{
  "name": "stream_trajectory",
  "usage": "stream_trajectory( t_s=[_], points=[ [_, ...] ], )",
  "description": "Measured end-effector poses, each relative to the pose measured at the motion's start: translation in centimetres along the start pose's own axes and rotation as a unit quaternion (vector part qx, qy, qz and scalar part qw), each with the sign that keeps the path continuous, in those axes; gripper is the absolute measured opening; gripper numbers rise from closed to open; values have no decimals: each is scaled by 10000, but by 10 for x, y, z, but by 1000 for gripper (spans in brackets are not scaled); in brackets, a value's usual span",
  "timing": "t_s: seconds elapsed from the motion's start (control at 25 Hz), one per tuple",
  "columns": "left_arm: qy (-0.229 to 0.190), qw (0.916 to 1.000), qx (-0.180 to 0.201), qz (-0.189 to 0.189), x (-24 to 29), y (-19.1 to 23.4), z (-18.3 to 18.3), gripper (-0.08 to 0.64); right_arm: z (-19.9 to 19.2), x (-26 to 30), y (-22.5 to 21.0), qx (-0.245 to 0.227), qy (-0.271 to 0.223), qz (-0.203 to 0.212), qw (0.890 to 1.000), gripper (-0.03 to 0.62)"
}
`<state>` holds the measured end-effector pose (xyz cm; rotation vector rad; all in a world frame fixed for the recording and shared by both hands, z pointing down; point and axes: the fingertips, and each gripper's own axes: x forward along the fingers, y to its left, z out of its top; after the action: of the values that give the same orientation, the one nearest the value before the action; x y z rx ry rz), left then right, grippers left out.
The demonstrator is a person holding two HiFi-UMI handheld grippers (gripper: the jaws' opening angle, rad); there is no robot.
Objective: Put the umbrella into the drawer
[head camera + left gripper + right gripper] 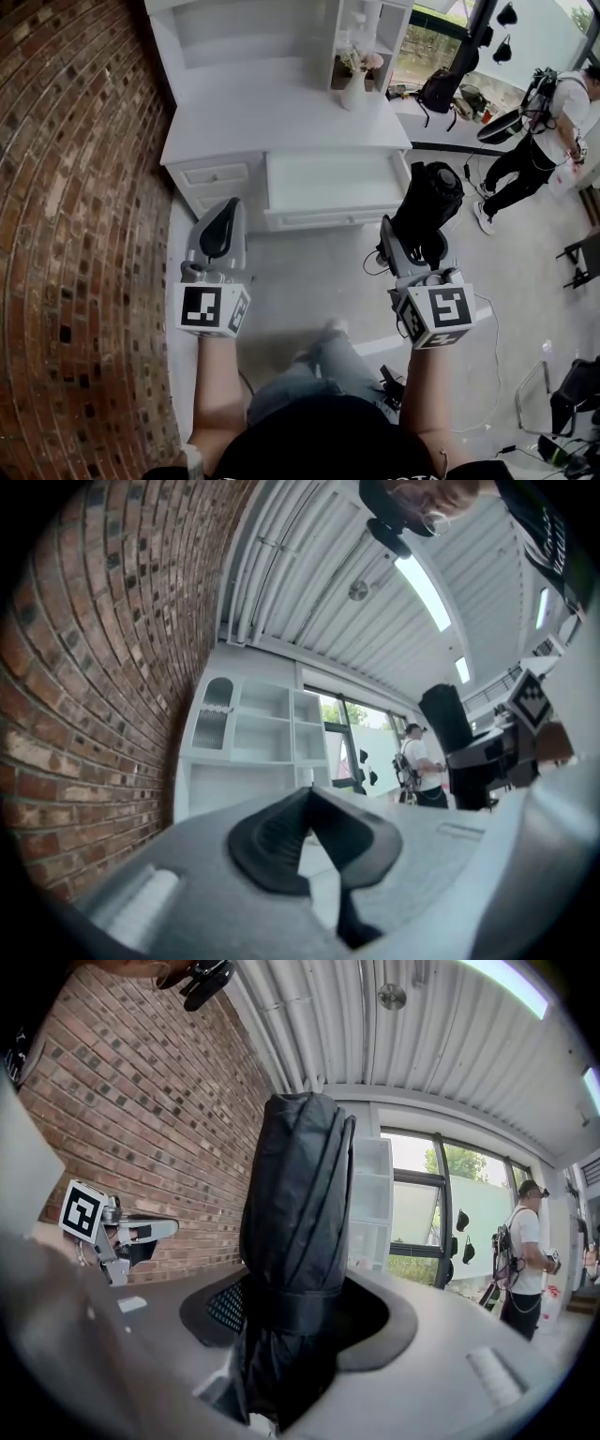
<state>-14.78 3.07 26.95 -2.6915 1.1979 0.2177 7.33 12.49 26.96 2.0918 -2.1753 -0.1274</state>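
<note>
A folded black umbrella (431,199) (295,1222) stands up between the jaws of my right gripper (410,246) (291,1335), which is shut on its strapped lower part. The white desk's wide middle drawer (328,218) is pulled open, and its inside looks bare. The umbrella's top hangs just off the drawer's right front corner. My left gripper (227,208) (309,799) is shut on nothing, its tips touching, in front of the desk's left side. In the left gripper view the umbrella (448,726) shows at the right.
A brick wall (75,187) runs along the left. A small shut drawer (217,174) sits left of the open one. A white vase of flowers (354,86) stands on the desktop. A person (539,141) stands at the far right, with bags, chairs and cables near.
</note>
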Motion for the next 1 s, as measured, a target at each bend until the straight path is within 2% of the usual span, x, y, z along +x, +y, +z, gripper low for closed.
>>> stream_trajectory(
  t_s=[0.2, 0.32, 0.52, 1.0],
  points=[
    [34, 9999, -99, 28, 8, 8, -10, -5, -4, 20, -5, 29, -6, 26, 10000, 238],
    [24, 10000, -35, 50, 18, 14, -14, -5, -8, 37, -11, 89, -21, 59, 9999, 239],
    [135, 9996, -41, 243, 38, 34, -31, -5, -15, 75, -19, 136, -15, 206, 9997, 239],
    [311, 9977, 48, 601, 155, 68, -55, -5, -26, 210, -72, 82, 121, 868, 9961, 239]
  ],
)
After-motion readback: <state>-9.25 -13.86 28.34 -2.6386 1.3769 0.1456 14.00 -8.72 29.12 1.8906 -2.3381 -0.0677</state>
